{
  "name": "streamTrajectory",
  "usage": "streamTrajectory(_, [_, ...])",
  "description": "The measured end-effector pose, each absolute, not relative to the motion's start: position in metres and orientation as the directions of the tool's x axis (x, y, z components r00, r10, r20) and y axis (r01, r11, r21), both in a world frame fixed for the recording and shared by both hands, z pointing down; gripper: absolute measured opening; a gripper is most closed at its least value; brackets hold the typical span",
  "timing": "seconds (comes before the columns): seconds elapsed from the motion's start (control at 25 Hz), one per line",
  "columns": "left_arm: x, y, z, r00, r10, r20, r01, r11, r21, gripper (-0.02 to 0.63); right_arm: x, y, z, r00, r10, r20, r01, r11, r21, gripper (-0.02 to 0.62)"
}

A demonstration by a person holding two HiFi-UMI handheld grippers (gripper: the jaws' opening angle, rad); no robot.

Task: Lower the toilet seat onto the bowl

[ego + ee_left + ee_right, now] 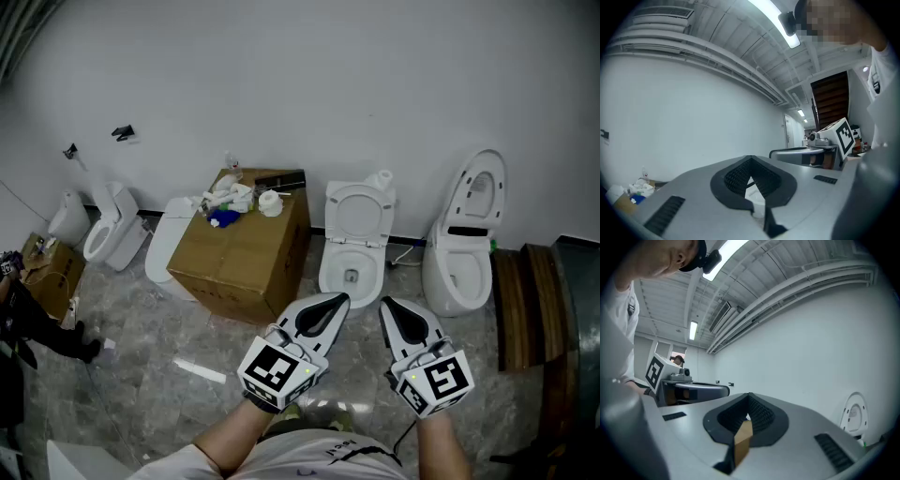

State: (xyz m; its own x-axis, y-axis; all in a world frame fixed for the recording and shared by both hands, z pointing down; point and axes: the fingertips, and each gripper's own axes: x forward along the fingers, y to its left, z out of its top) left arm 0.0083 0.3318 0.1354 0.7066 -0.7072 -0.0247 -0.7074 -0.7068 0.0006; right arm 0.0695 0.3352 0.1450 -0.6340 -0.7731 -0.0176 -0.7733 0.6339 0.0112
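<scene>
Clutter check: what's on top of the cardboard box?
On the cardboard box: white fittings, a blue piece, a white roll, a dark flat item at the back. Whatever lies under the pile is hidden.

Left of toilet, cardboard box

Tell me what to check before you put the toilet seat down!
1. Middle seat raised, ready to lower: ok.
2. Jaws of left gripper shut and empty: ok.
3. Jaws of right gripper shut and empty: ok.
4. Grippers touching the seat: not ok, both are apart from it.
5. Nothing lying in the bowl: cannot tell.
6. Way past the cardboard box: ok, it stands beside the bowl.
</scene>
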Motion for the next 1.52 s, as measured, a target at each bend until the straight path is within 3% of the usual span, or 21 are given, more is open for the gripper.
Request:
streamTrajectory(0.64, [0.015,0.319,0.148,0.678,-0.735,0.02,-0.735,-0.677,0.039,0.011,0.091,0.33,0.146,-0.658,-0.749,-0.073,-0.747,0.662,-0.057,0.018])
streamTrajectory(1.0, [0.013,0.269,0.17,0.697,-0.717,0.02,-0.717,-0.695,0.063,0.011,0.088,0.282,0.178,-0.645,-0.764,0.003,-0.764,0.644,-0.04,0.018])
streamTrajectory(1.52, [-0.02,0.095,0.192,0.75,-0.66,0.025,-0.66,-0.746,0.089,0.011,0.048,0.112,0.204,-0.592,-0.798,0.112,-0.801,0.598,0.025,0.028])
